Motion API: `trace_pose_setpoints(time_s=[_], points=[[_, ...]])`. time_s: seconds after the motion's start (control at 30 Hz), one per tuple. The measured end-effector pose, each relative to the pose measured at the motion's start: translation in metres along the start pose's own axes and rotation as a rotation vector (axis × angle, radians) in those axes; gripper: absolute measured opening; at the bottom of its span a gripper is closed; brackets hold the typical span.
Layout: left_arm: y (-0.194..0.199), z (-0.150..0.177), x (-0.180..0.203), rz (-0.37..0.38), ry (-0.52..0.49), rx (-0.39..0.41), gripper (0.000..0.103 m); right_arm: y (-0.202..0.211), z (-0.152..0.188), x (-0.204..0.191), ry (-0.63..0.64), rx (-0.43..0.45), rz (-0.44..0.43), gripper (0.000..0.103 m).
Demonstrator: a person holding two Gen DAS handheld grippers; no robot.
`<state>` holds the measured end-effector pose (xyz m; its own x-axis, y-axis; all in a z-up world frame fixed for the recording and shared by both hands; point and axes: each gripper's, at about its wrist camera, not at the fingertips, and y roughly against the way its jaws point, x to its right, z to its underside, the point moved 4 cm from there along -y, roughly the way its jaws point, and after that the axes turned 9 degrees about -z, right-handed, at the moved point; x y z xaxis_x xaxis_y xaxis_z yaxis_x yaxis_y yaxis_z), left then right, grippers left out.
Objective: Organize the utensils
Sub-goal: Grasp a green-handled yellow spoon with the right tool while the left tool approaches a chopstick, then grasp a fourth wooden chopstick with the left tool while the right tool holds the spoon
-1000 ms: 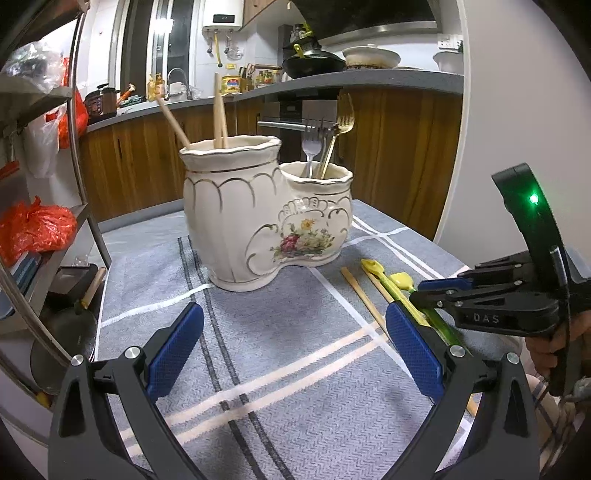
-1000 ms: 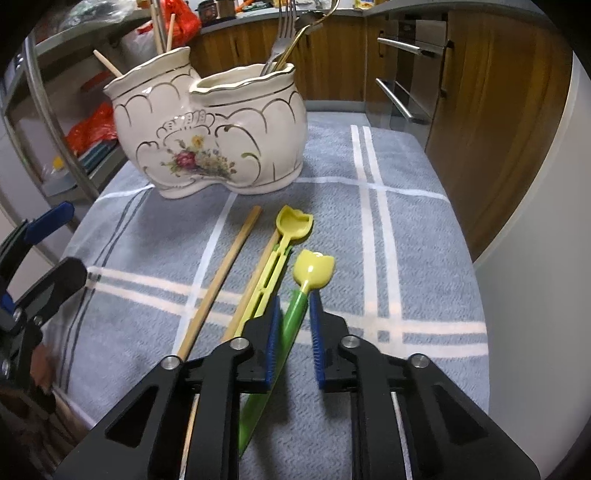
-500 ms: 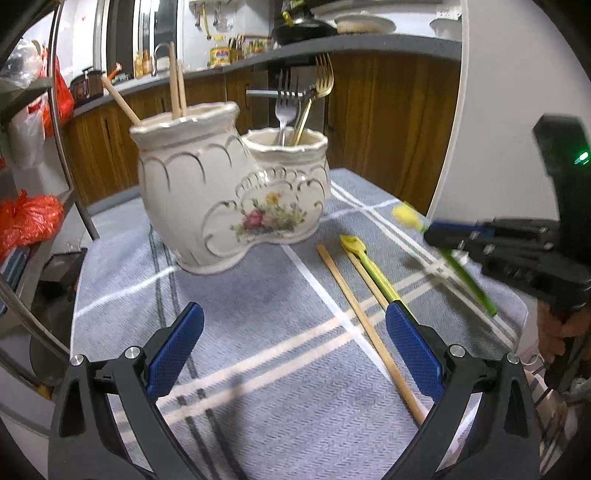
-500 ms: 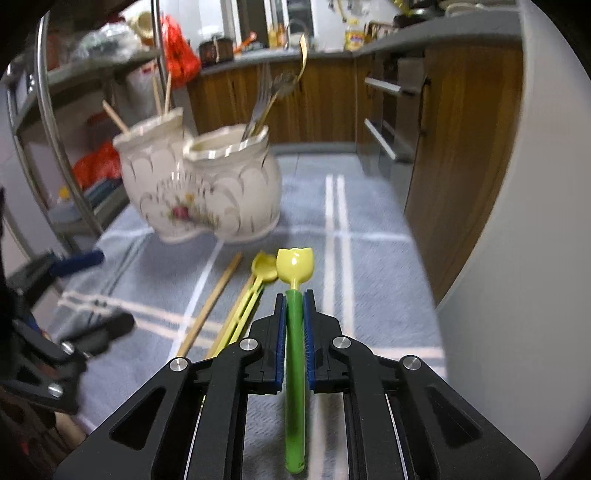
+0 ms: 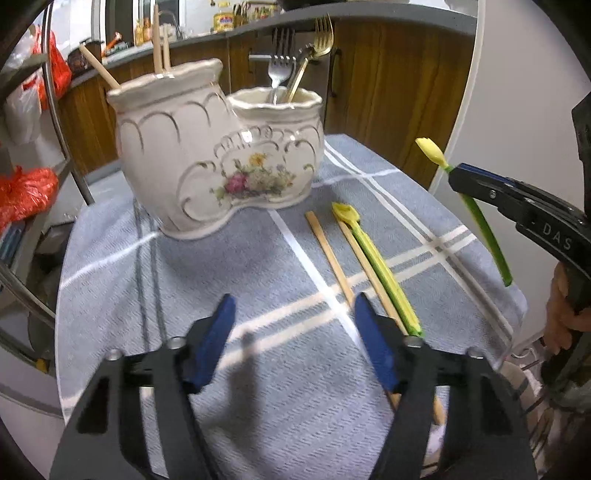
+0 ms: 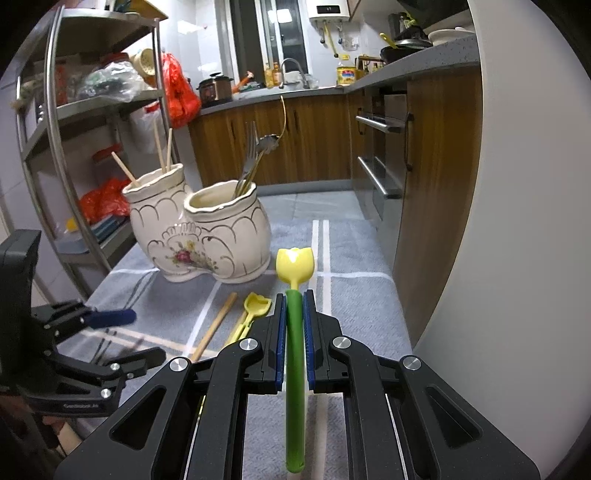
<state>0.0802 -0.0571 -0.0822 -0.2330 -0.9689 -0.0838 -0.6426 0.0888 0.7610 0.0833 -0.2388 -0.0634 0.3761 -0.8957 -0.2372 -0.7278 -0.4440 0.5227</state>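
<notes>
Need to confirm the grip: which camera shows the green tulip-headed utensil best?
Right wrist view: the green tulip-headed utensil lies centred between the right gripper's pads, full length visible. Left wrist view shows it side-on at the frame edge, partly hidden.

Premises: a domestic kitchen. At the far side, wooden base cabinets (image 6: 280,144) run under a grey countertop (image 6: 413,59) carrying a sink tap (image 6: 291,68), a pressure cooker (image 6: 215,88) and bottles; a wall-mounted water heater (image 6: 328,9) hangs above. A metal shelving rack (image 6: 74,122) with bagged goods stands at left.
</notes>
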Motion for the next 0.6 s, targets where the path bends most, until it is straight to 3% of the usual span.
trace_pose_setpoints(time_s=[0.27, 0.4, 0.5, 0.57, 0.6], points=[[0.001, 0.006, 0.023, 0.044, -0.034, -0.033, 0.049, 0.0, 0.002, -0.002, 0.001, 0.003, -0.018, 0.01], [-0.005, 0.008, 0.035, 0.011, -0.097, -0.049, 0.035, 0.002, 0.004, -0.003, 0.002, 0.008, -0.025, 0.01], [-0.008, 0.007, 0.039, -0.001, -0.12, -0.047, 0.032, 0.003, 0.004, -0.002, 0.001, 0.009, -0.029, 0.01], [-0.011, 0.004, 0.04, -0.002, -0.117, -0.054, 0.024, 0.003, 0.004, -0.002, 0.001, 0.011, -0.033, 0.01], [-0.012, 0.003, 0.041, -0.001, -0.123, -0.055, 0.012, 0.003, 0.004, -0.002, 0.001, 0.013, -0.034, 0.01]])
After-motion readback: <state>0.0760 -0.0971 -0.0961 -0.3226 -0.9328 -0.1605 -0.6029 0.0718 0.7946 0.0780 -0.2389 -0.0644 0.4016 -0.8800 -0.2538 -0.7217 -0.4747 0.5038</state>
